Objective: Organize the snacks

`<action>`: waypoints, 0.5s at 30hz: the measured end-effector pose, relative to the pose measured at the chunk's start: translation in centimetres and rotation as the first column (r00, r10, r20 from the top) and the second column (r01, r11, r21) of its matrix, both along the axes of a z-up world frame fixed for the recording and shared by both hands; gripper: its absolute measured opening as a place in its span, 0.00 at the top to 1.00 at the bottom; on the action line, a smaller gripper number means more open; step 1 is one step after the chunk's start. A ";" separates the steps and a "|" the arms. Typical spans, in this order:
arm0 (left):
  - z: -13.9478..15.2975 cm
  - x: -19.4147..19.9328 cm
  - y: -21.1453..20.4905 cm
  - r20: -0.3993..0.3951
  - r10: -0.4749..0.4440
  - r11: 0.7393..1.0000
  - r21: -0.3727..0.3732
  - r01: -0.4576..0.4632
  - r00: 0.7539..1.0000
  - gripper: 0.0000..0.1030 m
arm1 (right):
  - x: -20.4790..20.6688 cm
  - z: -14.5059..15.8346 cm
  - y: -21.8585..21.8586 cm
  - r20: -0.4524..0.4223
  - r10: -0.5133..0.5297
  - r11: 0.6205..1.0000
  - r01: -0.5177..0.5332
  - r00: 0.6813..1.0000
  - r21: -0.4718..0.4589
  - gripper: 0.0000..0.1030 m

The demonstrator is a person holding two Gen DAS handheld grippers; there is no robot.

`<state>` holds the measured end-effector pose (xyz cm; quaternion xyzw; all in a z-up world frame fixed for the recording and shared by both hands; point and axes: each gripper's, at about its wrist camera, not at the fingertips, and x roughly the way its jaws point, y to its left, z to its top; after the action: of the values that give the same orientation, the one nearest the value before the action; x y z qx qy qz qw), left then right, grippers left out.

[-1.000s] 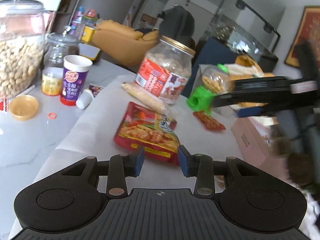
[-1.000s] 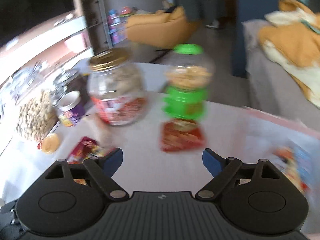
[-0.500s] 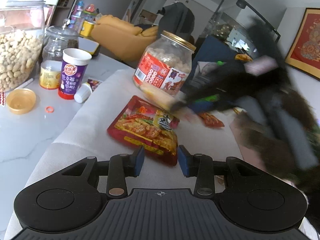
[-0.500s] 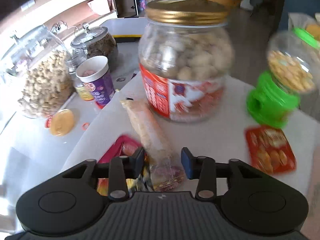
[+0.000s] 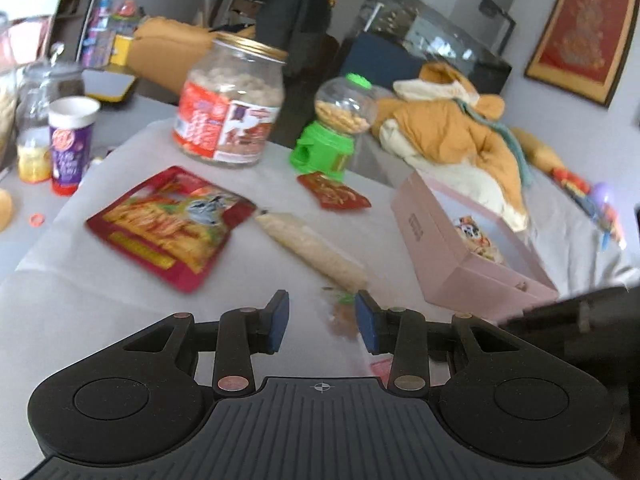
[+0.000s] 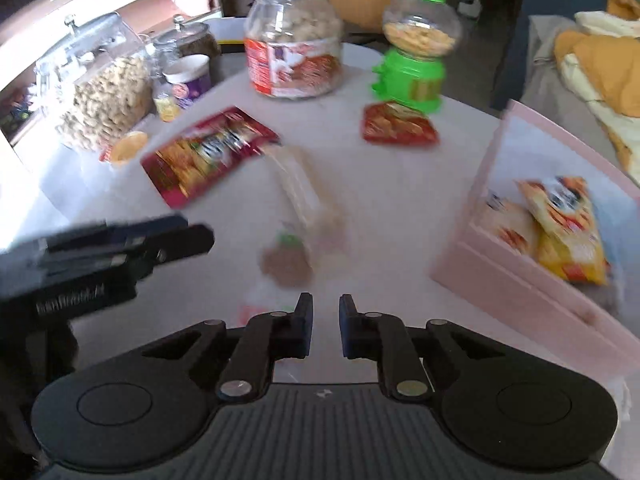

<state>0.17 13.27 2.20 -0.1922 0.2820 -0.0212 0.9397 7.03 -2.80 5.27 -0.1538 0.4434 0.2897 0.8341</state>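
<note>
Counter (image 6: 400,184) is white, cluttered w/ snacks. Pink box (image 6: 520,280) sits open at its right edge, a couple of orange packets (image 6: 568,232) already inside, so it's prob. the collecting spot. Big glass jar of peanuts (image 6: 104,92) is toward the far-left corner; labelled jar (image 6: 294,48) and green dispenser (image 6: 412,64) stand upright along the far edge, out of the working area.

Right hand-held gripper (image 6: 325,320) points steeply down near the counter's near edge. Its jaws have just been closing and are now pressed together, apparently pinching the thin clear tail of the long packet (image 6: 304,188), though blur hides the exact contact. Holding it by the tail looks like a way to carry it w/o crushing the contents.

Left hand-held gripper (image 5: 322,316) is part-spread w/ nothing between the pads, hovering just left of that tail, maybe waiting its turn.

Red pouch (image 6: 208,152) lies flat mid-counter, left of the packet; the packet runs from beside it toward the near edge. Small red sachet (image 6: 396,126) lies touching the dispenser's base. Both not yet boxed
</note>
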 end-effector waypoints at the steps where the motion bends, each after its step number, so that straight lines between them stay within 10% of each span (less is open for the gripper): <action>1: 0.2 0.4 -0.4 -0.017 0.001 1.000 0.017 -0.001 1.000 0.60 | -0.5 -0.3 -0.8 0.007 -0.010 1.000 0.009 1.000 0.008 0.85; 6: 0.7 2.0 -3.3 -0.100 -0.021 0.988 0.151 0.036 0.995 0.60 | -2.0 -1.6 -3.2 0.105 -0.034 0.999 0.030 0.994 0.038 0.34; 15: -0.4 3.9 -7.0 -0.178 -0.047 0.947 0.306 0.101 0.983 0.53 | -3.3 -3.5 -6.4 0.178 -0.091 0.995 0.082 0.980 0.058 0.22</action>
<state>4.07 6.24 1.77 -0.0308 0.3672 0.0048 0.9296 3.70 -9.24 1.82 -0.1389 0.3646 0.2492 0.8864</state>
